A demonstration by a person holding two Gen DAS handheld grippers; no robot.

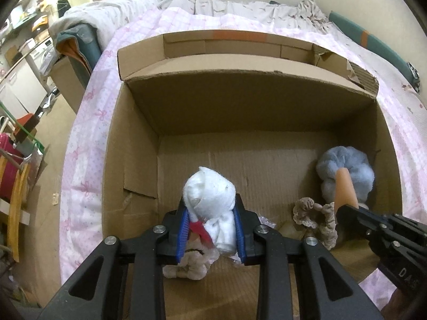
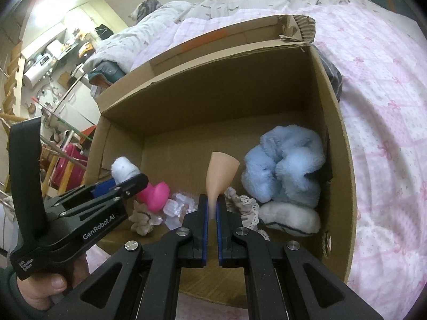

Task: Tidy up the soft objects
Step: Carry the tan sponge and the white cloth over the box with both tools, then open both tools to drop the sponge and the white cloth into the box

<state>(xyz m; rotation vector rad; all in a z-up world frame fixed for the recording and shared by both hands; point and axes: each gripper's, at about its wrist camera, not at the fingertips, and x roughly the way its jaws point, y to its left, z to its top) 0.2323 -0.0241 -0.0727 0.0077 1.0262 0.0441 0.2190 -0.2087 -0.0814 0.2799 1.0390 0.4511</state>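
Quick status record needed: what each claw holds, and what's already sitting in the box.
left claw: shut on white rolled cloth, over the box
right claw: shut on peach funnel-shaped piece, wide end away from the camera
container: cardboard box on pink bedspread, flaps open
box right side: blue fluffy item, white padded item
box near side: pink toy, beige lace scrunchies, clear plastic bits

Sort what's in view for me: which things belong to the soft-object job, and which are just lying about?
Job:
cardboard box
white cloth bundle in the left gripper
peach funnel-shaped piece in the right gripper
blue fluffy item
pink soft toy
lace scrunchie

Lying about:
pink quilt
grey duvet
pink suitcase
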